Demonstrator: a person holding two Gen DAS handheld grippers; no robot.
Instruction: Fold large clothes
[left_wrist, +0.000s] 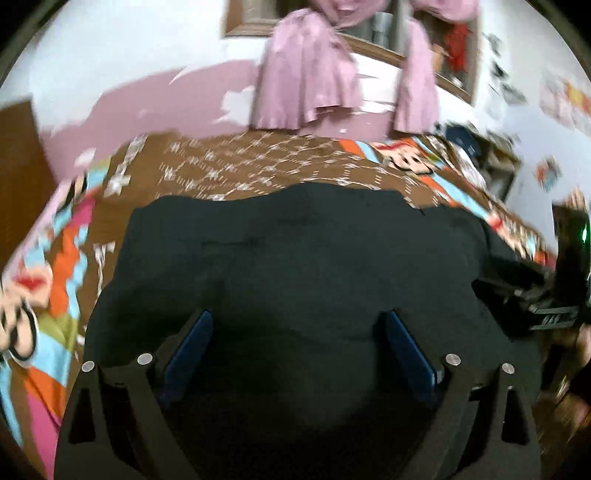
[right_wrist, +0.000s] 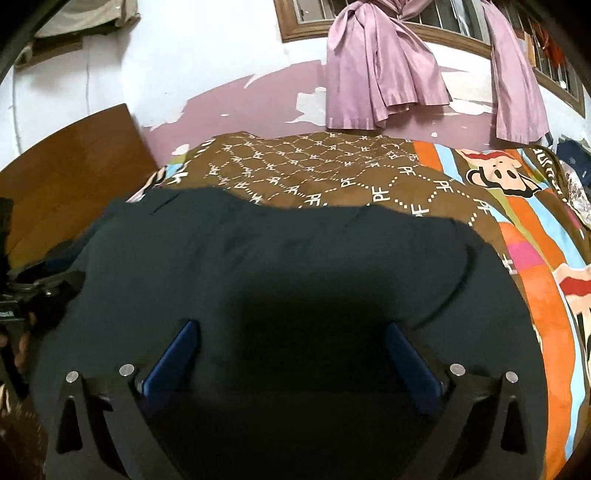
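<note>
Below, dark garment (left_wrist: 295, 258) spread flat, left hand-held gripper (left_wrist: 297, 325) agape above.

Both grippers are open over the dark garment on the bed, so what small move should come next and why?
Probably lower both to the near edge and pinch it. The left gripper and right gripper stand with jaws wide and nothing between them, above the dark garment, which lies fairly flat on the patterned bedspread. Its far edge is free, so the near edge could fold over.
</note>
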